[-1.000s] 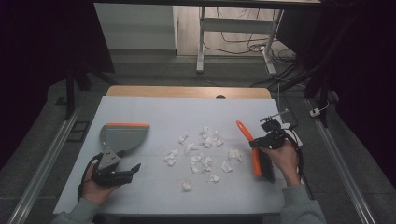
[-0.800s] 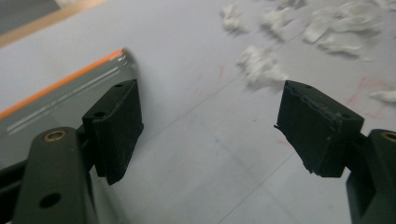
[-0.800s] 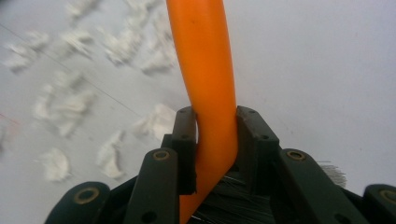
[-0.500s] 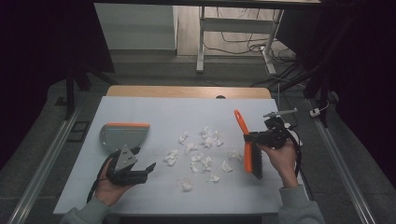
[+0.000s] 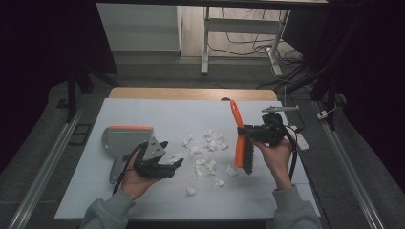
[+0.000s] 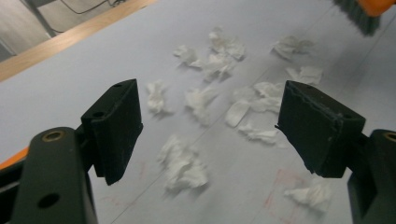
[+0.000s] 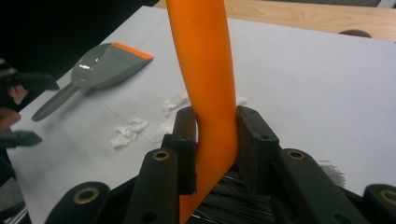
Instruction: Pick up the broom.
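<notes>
left hand-held gripper (image 5: 165, 162): jaws wide apart, empty, hovered beside dustpan (image 5: 125, 138) | right hand-held gripper (image 5: 248, 133): clamped on orange brush (image 5: 240, 143) handle, bristles right of scraps | paper scraps (image 5: 205, 155): scattered mid-tabletop (image 5: 143, 112), between both

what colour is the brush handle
Orange; the brush handle shows best in the right gripper view, clamped between the jaws.

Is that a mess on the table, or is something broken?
Nothing looks broken. Crumpled white paper scraps lie scattered mid-table, between the grey dustpan and the orange brush clamped in the right gripper.
</notes>
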Demonstrator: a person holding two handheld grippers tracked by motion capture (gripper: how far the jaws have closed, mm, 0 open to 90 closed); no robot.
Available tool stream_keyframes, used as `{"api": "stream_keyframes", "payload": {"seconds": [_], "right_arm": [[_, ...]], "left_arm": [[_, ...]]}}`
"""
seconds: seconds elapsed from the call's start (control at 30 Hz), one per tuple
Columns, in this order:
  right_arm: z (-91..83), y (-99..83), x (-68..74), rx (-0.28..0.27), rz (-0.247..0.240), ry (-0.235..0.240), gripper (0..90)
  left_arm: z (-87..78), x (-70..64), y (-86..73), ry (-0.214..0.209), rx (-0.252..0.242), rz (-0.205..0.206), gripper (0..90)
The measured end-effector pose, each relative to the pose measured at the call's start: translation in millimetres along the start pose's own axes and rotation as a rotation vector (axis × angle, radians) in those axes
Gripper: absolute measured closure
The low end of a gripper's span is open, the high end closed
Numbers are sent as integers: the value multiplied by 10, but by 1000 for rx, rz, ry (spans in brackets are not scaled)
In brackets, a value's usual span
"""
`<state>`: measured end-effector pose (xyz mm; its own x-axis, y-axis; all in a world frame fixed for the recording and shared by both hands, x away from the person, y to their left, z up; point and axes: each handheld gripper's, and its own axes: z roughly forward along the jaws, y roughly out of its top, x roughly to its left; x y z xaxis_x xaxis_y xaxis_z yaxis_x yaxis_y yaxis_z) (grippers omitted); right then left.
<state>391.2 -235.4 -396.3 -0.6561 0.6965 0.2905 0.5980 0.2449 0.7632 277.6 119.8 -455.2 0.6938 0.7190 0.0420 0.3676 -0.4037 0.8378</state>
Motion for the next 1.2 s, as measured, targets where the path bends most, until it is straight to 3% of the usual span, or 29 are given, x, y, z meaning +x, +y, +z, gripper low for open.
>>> {"api": "stream_keyframes", "payload": {"seconds": [0.3, 0.53, 0.67, 0.9, 1.03, 1.2], "right_arm": [[132, 12, 146, -62, 9, 12, 700], [230, 25, 237, -122, 27, 13, 700], [336, 27, 286, -128, 32, 18, 700], [475, 0, 389, -168, 39, 40, 700], [535, -19, 449, -182, 34, 49, 700], [602, -41, 494, -192, 46, 69, 700]], "left_arm": [[232, -238, 128, -77, 2, 31, 215], [388, -401, 225, -111, 8, 44, 214], [436, -455, 265, -121, -4, 49, 214], [553, -490, 291, -108, -16, 35, 216], [616, -485, 268, -63, -49, 25, 244], [697, -475, 229, -45, -58, 16, 259]]}}
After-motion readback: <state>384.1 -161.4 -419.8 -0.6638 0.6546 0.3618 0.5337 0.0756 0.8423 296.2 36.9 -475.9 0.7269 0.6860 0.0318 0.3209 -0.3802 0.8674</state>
